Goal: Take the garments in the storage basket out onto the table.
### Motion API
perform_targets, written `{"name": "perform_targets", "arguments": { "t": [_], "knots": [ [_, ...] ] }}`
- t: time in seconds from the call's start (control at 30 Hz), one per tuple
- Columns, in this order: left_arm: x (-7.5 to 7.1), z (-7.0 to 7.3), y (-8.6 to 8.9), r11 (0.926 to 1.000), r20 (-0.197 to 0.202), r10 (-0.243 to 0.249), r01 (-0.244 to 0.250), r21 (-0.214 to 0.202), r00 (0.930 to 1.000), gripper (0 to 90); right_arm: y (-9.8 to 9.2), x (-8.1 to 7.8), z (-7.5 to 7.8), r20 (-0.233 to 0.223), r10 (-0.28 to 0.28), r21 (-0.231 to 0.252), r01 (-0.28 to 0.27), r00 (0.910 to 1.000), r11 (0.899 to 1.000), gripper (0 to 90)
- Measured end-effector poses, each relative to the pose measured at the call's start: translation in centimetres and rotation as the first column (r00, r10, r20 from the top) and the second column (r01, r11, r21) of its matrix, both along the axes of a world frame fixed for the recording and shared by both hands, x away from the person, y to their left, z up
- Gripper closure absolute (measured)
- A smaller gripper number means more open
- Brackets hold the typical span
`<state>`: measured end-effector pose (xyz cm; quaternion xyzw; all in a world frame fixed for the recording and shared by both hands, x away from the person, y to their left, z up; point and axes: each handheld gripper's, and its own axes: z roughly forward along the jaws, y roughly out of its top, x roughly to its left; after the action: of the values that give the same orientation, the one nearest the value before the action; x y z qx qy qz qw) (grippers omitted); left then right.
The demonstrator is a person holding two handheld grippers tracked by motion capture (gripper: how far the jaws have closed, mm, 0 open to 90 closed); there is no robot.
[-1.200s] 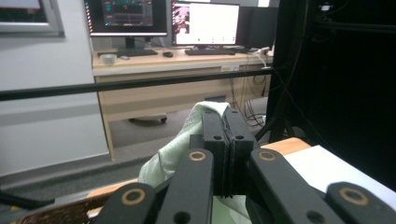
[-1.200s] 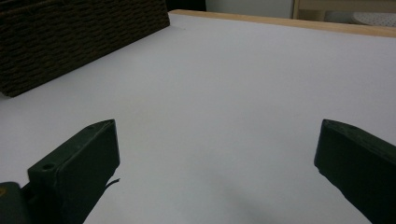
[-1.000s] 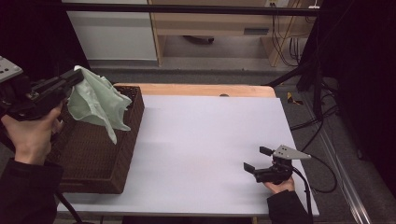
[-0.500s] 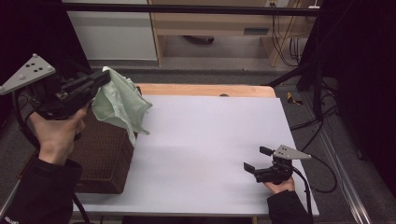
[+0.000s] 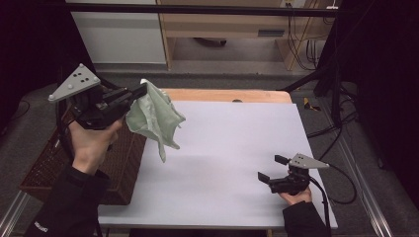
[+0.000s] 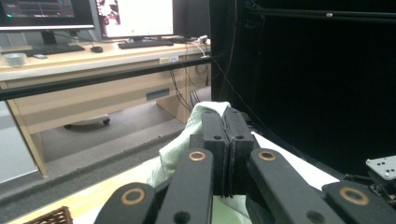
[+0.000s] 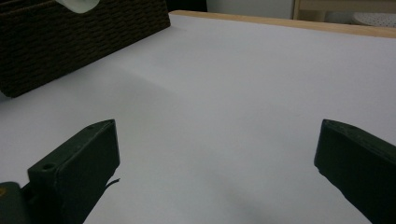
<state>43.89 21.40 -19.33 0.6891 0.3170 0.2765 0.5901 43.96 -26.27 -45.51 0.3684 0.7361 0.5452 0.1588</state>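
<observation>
Cloth: pale green crumpled cloth [image 5: 155, 118] now hangs over the white tabletop's [image 5: 232, 148] left edge, carried clear of the dark brown woven basket [image 5: 123, 163]
Left gripper [image 5: 141, 93]: clamped on the cloth's top; spreading likely next
Right gripper [image 5: 271, 168]: jaws wide, empty; unmoved on the tabletop

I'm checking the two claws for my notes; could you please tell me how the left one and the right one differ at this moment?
The left claw is shut on the pale green cloth, while the right claw is open and holds nothing. The left claw is held up in the air at the white table's left edge, beside the wicker basket, while the right claw sits low at the table's near right corner. Both carry a grey three-cornered plate.
</observation>
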Motion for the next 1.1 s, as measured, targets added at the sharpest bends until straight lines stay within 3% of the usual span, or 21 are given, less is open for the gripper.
{"name": "perform_targets", "arguments": {
  "t": [0.13, 0.57, 1.1],
  "knots": [
    [0.5, -0.9, -0.9, 0.9998, -0.036, -0.017, 0.017, -0.006, 0.9992, 88.8, 0.0, 0.0, 0.0, -0.003, 0.001, -0.002, -0.001, 1.0, 1.0, 0.5],
    [2.0, -3.2, -4.9, 0.9974, -0.083, -0.069, 0.071, 0.016, 0.9942, 88.7, 0.0, 0.0, 0.0, -0.005, -0.001, -0.002, 0.001, 1.0, 1.0, 0.5],
    [4.2, -7.7, -8.6, 0.9926, -0.158, -0.103, 0.112, 0.048, 0.9821, 88.6, 0.0, 0.1, -0.1, -0.006, 0.002, -0.005, -0.002, 1.0, 1.0, 0.5]
  ]
}}
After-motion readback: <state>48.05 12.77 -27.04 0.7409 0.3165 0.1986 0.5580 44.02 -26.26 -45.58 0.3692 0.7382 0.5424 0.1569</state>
